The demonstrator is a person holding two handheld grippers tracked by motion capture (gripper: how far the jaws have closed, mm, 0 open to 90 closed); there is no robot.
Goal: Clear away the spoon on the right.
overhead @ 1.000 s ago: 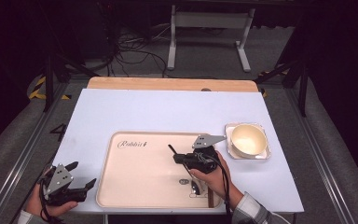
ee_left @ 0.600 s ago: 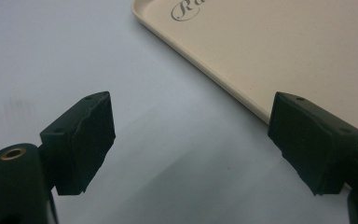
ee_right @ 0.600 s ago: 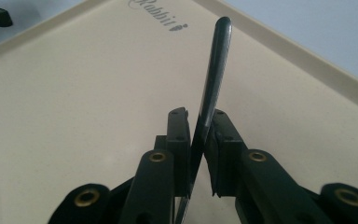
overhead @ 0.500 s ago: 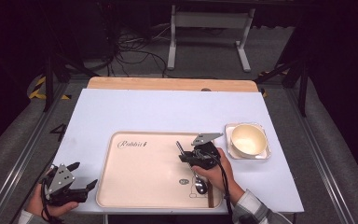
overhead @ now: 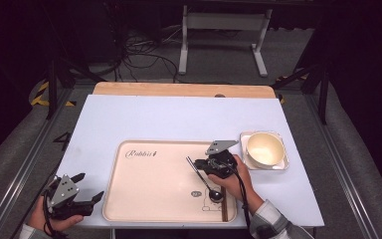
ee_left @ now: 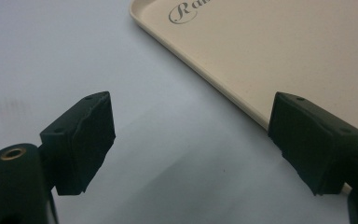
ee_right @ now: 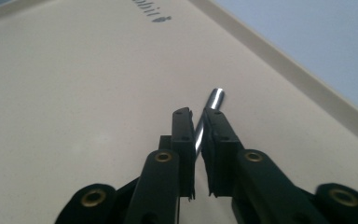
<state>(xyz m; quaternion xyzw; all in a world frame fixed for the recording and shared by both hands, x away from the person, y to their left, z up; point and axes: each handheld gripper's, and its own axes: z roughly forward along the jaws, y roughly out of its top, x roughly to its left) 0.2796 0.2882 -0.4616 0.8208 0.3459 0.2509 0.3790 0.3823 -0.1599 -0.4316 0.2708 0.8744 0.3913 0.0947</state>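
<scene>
The right gripper view showed the right gripper (ee_right: 196,122) clamped on the spoon (ee_right: 213,100) by its handle, probably so the bowl end could hang free over the tray (overhead: 154,199); its jaws had just been closing on that handle. Compared with a second earlier, the spoon sat slightly nearer and rightward, while the left gripper (ee_left: 191,140) idled wide apart at the near left.

Location: my data-recording bench in a lab or studio.

I work at a white-topped table (overhead: 179,119) mounted on an aluminium-profile frame (overhead: 25,159). Beyond it I see dark surroundings, loose cables (overhead: 144,52) on grey carpet, a metal stand (overhead: 221,30), and black-and-yellow hazard tape (overhead: 42,94). The staged tray (overhead: 144,199) and bowl (overhead: 263,148) serve as props, not household furnishings.
</scene>
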